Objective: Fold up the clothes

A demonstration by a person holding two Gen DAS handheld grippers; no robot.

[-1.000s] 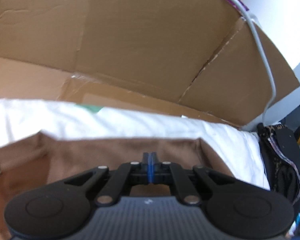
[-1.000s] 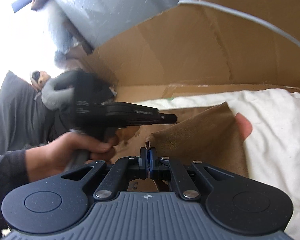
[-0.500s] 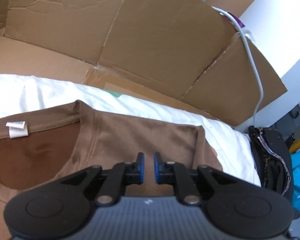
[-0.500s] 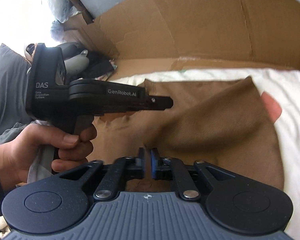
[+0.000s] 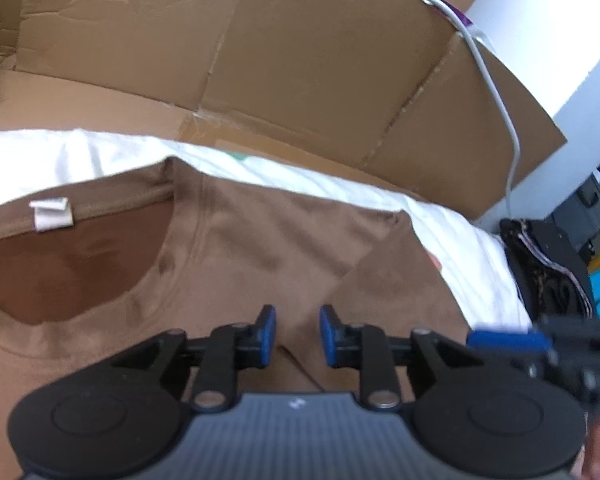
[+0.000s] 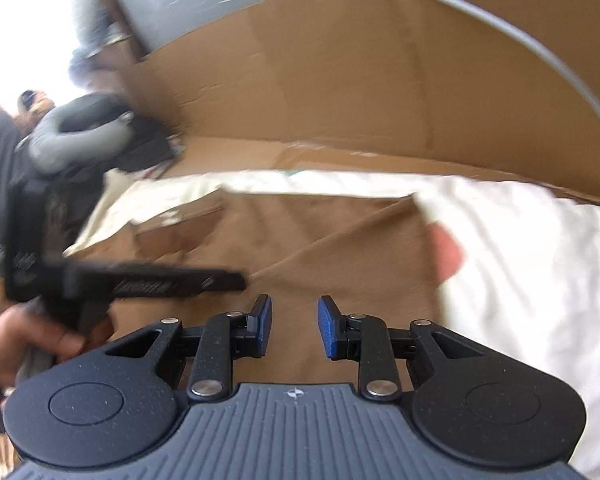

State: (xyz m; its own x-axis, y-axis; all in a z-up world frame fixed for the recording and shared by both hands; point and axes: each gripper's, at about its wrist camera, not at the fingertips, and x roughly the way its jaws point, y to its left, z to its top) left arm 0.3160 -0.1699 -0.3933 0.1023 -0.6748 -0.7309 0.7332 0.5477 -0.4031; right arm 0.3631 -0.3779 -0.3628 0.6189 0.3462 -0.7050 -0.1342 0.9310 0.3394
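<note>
A brown T-shirt (image 5: 260, 248) lies flat on a white sheet (image 5: 452, 236), its neck opening and white label (image 5: 51, 214) at the left. Its right sleeve side is folded in over the body (image 5: 396, 284). My left gripper (image 5: 298, 334) is open and empty just above the shirt. My right gripper (image 6: 294, 328) is open and empty over the folded part of the shirt (image 6: 340, 240). The left gripper also shows in the right wrist view (image 6: 236, 280), held in a hand. The right gripper's blue pad shows blurred in the left wrist view (image 5: 508, 340).
Cardboard walls (image 5: 308, 60) stand behind the sheet, with a grey cable (image 5: 496, 80) over them. A dark bag (image 5: 548, 272) sits at the right. A grey neck pillow (image 6: 80, 136) and dark clutter lie at the far left of the right wrist view.
Both grippers were shut on shirt fabric a second ago; they opened and let the folded sleeve side drop flat. Both now hover open above the shirt.
</note>
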